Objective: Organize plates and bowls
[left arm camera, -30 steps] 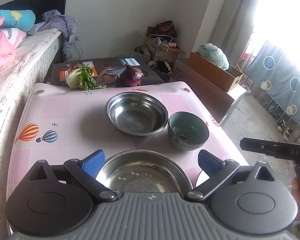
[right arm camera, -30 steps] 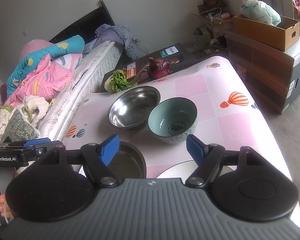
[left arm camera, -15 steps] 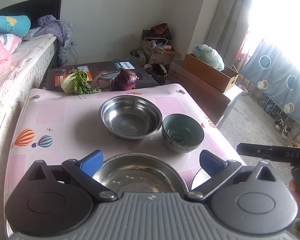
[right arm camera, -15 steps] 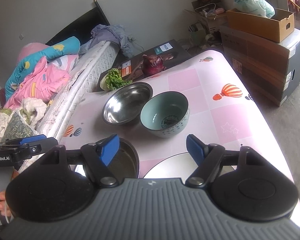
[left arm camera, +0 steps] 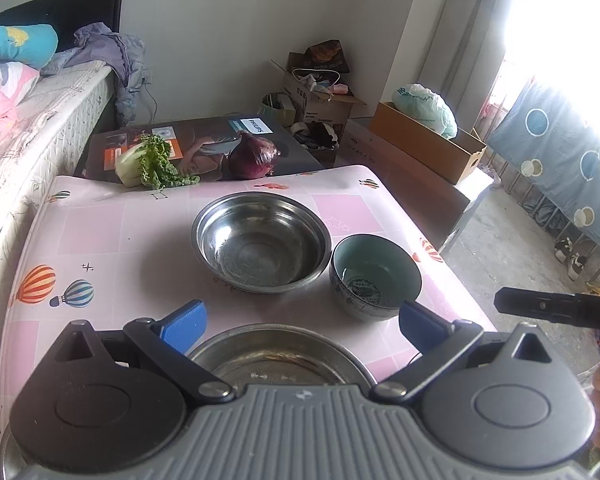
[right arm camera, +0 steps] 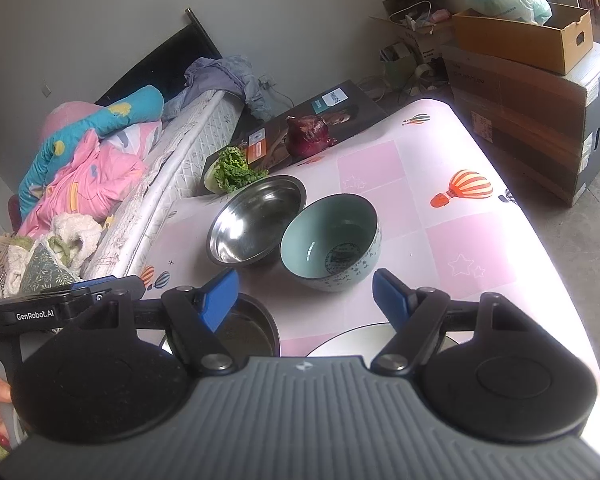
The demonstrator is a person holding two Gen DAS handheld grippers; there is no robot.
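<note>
Both tongs empty, spread wide: left tongs (left arm camera: 302,322), right tongs (right arm camera: 305,294). Table (left arm camera: 112,236) centre: shiny steel bowl (left arm camera: 262,242); touching at its 4 o'clock, teal patterned ceramic bowl (left arm camera: 376,276). Second steel bowl (left arm camera: 280,364) under left tongs.

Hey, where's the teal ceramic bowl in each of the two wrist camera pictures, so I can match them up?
Left wrist: the teal bowl sits right of centre, just beyond the right blue fingertip.
Right wrist: the teal bowl sits near centre, just beyond the gap between the blue fingertips.
Shared landmark: the steel bowl directly to its left in both views, with the red onion behind.
</note>
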